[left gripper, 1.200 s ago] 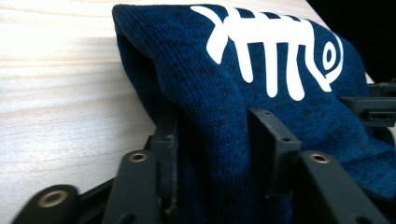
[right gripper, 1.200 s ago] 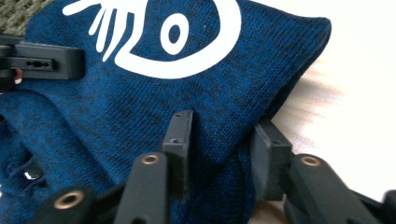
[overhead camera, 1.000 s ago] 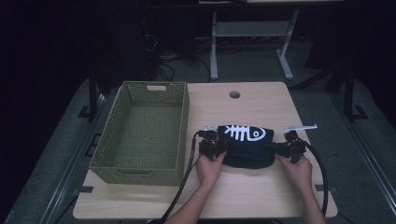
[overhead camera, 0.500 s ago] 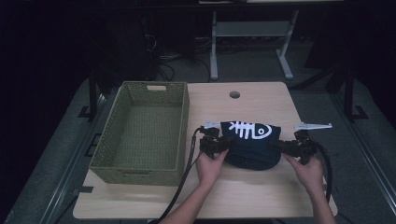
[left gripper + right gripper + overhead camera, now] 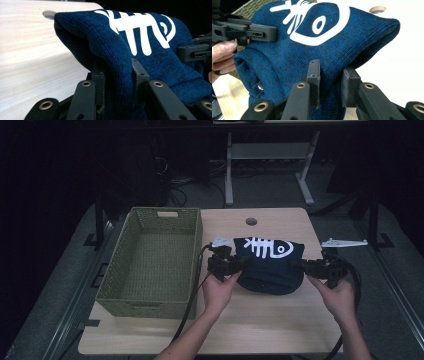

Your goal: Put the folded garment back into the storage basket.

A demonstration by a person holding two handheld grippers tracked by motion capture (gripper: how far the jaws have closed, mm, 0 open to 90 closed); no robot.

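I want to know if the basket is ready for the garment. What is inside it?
The green woven basket shows bare woven floor in the high view. The near wall hides a strip behind it. The blue knit garment lies outside.

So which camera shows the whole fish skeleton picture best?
The high view: the fish skeleton print shows whole on the blue garment. The left gripper view shows its ribs; the right gripper view its head and eye.
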